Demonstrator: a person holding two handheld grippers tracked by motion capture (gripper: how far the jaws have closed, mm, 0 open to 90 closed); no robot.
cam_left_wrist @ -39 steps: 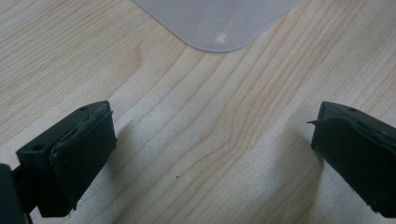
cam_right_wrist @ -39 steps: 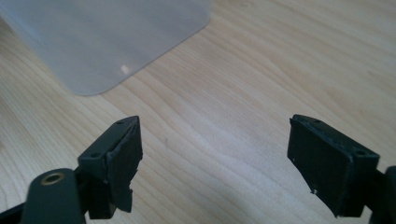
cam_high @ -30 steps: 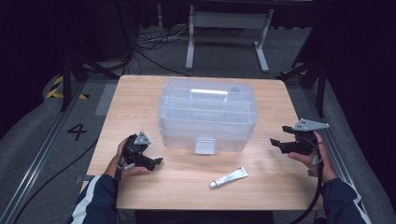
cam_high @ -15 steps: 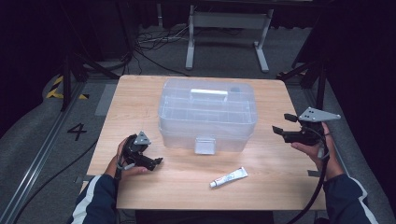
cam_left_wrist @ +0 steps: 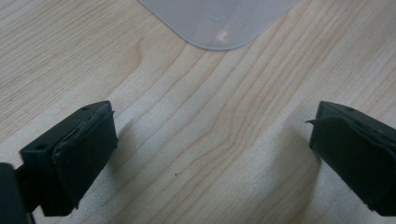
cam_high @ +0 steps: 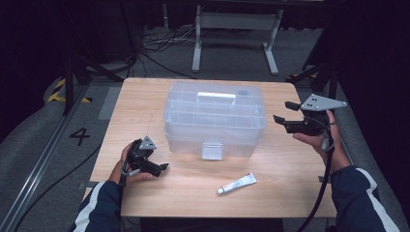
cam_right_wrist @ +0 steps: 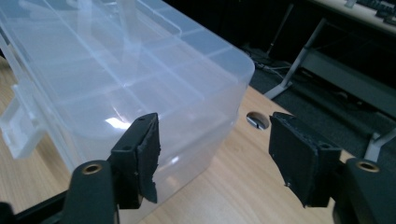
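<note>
A clear plastic box point(cam_high: 215, 118) with a white handle on its lid and a front latch point(cam_high: 213, 150) stands in the middle of the wooden table point(cam_high: 290, 164). In front of it lies a small white tube point(cam_high: 237, 183). My left gripper point(cam_high: 159, 166) rests low at the table's front left, open over bare wood point(cam_left_wrist: 210, 149), with a corner of the box point(cam_left_wrist: 219, 18) ahead. My right gripper point(cam_high: 284, 112) hangs in the air beside the box's right end. Its jaws point(cam_right_wrist: 215, 154) have just been closing, still stand apart and have nothing between them. The box's end wall point(cam_right_wrist: 116, 79) is just beyond them.
A round hole point(cam_right_wrist: 257, 120) is in the tabletop near the box's far right corner. Behind the table stands a grey metal frame point(cam_high: 232, 24), with cables point(cam_high: 154, 43) on the floor. A rail and a floor mark "4" point(cam_high: 80, 136) run along the left.
My right gripper has risen from near the table's right edge and moved toward the box's right end, and its jaws stand closer together. The left gripper, box and tube have not moved.
</note>
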